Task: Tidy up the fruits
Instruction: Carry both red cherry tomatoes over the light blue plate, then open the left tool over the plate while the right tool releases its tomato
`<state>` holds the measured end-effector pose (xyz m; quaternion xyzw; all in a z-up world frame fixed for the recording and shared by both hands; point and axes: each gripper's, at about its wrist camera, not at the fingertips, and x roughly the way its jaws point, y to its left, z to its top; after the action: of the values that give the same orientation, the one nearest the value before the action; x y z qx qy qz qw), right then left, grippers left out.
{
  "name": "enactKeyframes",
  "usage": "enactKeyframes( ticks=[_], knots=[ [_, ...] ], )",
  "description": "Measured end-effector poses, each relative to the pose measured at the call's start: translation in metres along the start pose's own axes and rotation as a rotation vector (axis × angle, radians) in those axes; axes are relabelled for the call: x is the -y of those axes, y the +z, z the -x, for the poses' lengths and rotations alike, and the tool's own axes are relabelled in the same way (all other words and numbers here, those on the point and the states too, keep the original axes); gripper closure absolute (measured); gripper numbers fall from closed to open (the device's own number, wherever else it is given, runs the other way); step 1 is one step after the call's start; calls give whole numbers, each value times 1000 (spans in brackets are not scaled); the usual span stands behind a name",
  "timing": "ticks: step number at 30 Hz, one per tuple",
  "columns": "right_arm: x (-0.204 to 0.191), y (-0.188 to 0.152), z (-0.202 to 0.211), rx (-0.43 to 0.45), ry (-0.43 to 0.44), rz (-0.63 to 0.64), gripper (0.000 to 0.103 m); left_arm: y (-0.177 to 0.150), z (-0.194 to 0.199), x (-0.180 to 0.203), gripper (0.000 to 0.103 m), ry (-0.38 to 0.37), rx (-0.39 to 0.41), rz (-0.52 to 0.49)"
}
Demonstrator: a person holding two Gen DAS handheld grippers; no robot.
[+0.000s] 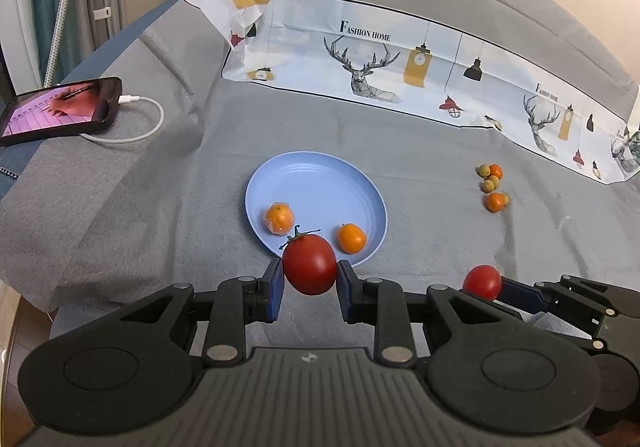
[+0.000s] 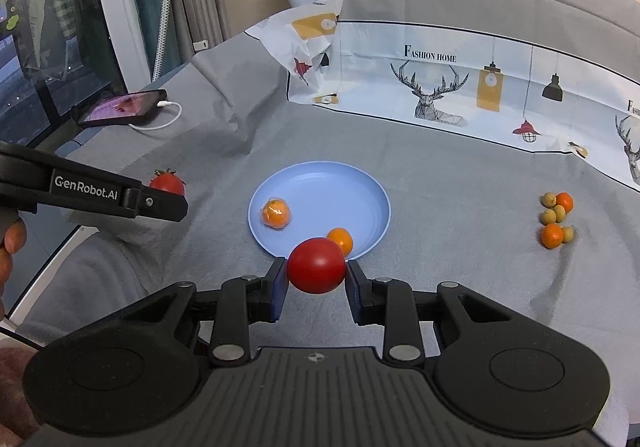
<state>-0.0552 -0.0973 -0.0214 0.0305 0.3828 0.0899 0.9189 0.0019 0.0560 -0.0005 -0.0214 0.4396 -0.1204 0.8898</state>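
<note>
- Left gripper (image 1: 310, 277): closed on a stemmed tomato (image 1: 309, 265), held just short of the near rim of the blue plate (image 1: 320, 175).
- Right gripper (image 2: 317, 274): closed on a second tomato (image 2: 316, 265), also at the plate's near rim, beside the left one.
- On the plate: a wrapped mandarin (image 1: 279, 218) at its left side and a bare kumquat (image 1: 351, 238) near its front edge. Judged partly done: two fruits placed, two tomatoes in hand and not yet set down.
- Remaining: a small cluster of loose fruits (image 1: 493, 187), orange and greenish, lies well to the right of the plate on the grey cloth (image 1: 160, 207) (count uncertain at this size).
- Surroundings: a phone (image 1: 60, 111) on its charging cable (image 1: 144, 127) lies far left of the plate; a printed sheet (image 1: 400, 59) stands behind it.
- Obstruction: none between the grippers and the plate. The kumquat sits close to the likely drop point, and the two grippers may crowd each other there.
</note>
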Motion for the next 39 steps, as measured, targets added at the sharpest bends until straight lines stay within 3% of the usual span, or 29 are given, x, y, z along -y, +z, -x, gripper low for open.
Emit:
enactKeyframes(
  ticks=[9,26,32,34,35,36,37,39],
  knots=[
    [8,11,-32,-17,-2,6,71,21,-36,-6,72,27,-37,4],
    [37,44,-155,-97,7,-2,71,76,-175,-7,72,93,-140,-34],
    [40,48,-188,-123,2,29,71,87,-206,-9,70,127,-156,-49],
    [37,50,-194,-127,9,48,70,90,-207,-9,45,129,-151,-60],
    [35,53,-195,-123,12,61,69,92,-204,-10,17,135,-133,-60],
    [34,54,-195,-114,12,71,58,93,-197,-10,1,140,-98,-60],
    [32,56,-193,-107,8,79,40,93,-189,-9,1,143,-57,-64],
    [32,59,-183,-80,-2,82,21,91,-173,-6,0,154,-17,-96]
  ],
)
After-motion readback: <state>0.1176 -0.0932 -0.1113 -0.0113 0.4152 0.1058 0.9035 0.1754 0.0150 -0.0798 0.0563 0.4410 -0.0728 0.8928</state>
